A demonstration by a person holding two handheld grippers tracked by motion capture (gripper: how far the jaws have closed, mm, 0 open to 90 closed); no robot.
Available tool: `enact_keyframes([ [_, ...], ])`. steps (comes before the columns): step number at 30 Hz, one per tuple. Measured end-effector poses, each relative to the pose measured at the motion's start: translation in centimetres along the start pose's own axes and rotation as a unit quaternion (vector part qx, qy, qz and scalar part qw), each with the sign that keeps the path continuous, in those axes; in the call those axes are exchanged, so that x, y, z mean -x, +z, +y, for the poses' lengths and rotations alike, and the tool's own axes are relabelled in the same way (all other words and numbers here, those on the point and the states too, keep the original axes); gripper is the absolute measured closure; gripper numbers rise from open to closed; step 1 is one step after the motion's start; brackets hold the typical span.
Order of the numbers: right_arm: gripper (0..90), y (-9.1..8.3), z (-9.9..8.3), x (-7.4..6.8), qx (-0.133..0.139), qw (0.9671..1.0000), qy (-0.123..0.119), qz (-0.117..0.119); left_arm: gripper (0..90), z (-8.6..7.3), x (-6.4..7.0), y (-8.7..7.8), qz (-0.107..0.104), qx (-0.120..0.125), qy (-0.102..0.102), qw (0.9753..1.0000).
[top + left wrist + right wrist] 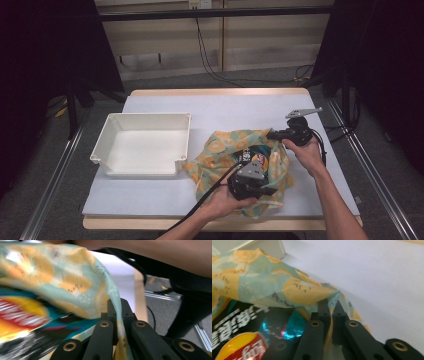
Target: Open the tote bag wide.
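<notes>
Surface: I see a white table [165, 190] with a white bin [145, 145] well left of both grippers.
Left gripper [117, 312]: I have its jaws clamped on the patterned cloth [220, 145].
Right gripper [331, 307]: jaws pinch the cloth's far edge.
Snack bag [239, 322]: lies between the grippers, under the cloth.

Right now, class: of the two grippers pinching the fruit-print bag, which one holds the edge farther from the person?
The right gripper: it grips the fruit-print bag at its far right edge, while the left gripper pinches the near edge, closer to the table front.
</notes>
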State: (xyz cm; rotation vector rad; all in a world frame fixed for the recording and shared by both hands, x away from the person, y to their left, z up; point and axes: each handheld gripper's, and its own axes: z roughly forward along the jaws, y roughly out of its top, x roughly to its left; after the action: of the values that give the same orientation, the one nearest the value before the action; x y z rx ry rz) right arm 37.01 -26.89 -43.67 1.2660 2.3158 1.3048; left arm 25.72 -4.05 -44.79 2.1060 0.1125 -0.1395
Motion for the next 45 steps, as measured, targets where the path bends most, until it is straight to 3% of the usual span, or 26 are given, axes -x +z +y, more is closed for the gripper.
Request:
enact_keyframes([
  [2, 90.0, 0.4, 0.2, 0.3, -0.003, 1.0000, 0.000, 0.000, 90.0, 0.1, 0.1, 0.4, 0.006, -0.002, 0.006, 1.0000],
  [5, 90.0, 1.1, 0.8, 0.2, -0.016, 0.9997, -0.009, -0.016, 90.0, 0.2, -0.2, 0.5, 0.012, 0.012, -0.011, 0.9998],
  [6, 90.0, 1.3, 1.0, 0.3, -0.013, 0.9997, -0.011, -0.017, 90.0, 0.2, -0.3, 0.5, 0.015, 0.014, -0.006, 0.9998],
  [8, 90.0, 1.7, 1.4, 0.3, -0.002, 0.9998, -0.011, -0.017, 90.0, 0.2, -0.4, 0.8, 0.015, 0.028, -0.022, 0.9992],
  [10, 90.0, 2.1, 1.5, 0.3, 0.004, 0.9995, -0.014, -0.027, 89.9, -0.3, -0.5, 1.7, 0.023, 0.008, -0.016, 0.9996],
  [12, 90.0, 2.6, 1.2, 0.3, -0.003, 0.9994, -0.009, -0.032, 89.0, -0.7, -0.5, 2.3, 0.017, 0.009, -0.021, 0.9996],
  [16, 88.3, 3.0, 0.3, 0.4, -0.007, 0.9994, -0.006, -0.034, 85.7, -1.7, 0.0, 3.1, 0.035, -0.031, 0.005, 0.9989],
  [18, 83.5, 3.0, -0.3, 0.7, -0.004, 0.9994, 0.004, -0.034, 82.1, -1.9, -0.1, 3.1, 0.031, -0.042, 0.004, 0.9987],
  [19, 82.4, 2.8, -0.5, 0.7, -0.002, 0.9993, 0.008, -0.036, 82.1, -2.0, -0.2, 3.2, 0.027, -0.035, -0.007, 0.9990],
  [21, 77.1, 2.5, -0.6, 0.7, 0.000, 0.9993, 0.008, -0.036, 81.9, -2.0, -0.4, 3.0, 0.025, -0.024, -0.010, 0.9993],
  [26, 59.8, 1.0, -0.2, 0.1, 0.024, 0.9990, 0.002, -0.037, 73.0, -1.6, -0.6, 1.6, 0.015, 0.002, -0.025, 0.9996],
  [28, 55.7, 0.1, -0.2, -0.3, 0.038, 0.9987, 0.005, -0.033, 74.7, -1.3, -0.7, 0.6, 0.007, 0.017, -0.027, 0.9995],
  [32, 51.3, -1.4, -0.1, -1.4, 0.063, 0.9978, 0.001, -0.022, 66.7, -0.7, -0.8, -1.1, 0.008, 0.032, -0.036, 0.9988],
  [41, 42.0, -3.9, -0.8, -3.2, 0.077, 0.9969, -0.003, -0.015, 49.1, 0.5, -0.8, -4.7, 0.010, 0.042, -0.028, 0.9987],
  [45, 37.3, -5.2, -1.4, -4.0, 0.083, 0.9965, -0.004, -0.010, 56.8, 0.9, -1.6, -6.8, 0.023, 0.057, -0.028, 0.9977],
])
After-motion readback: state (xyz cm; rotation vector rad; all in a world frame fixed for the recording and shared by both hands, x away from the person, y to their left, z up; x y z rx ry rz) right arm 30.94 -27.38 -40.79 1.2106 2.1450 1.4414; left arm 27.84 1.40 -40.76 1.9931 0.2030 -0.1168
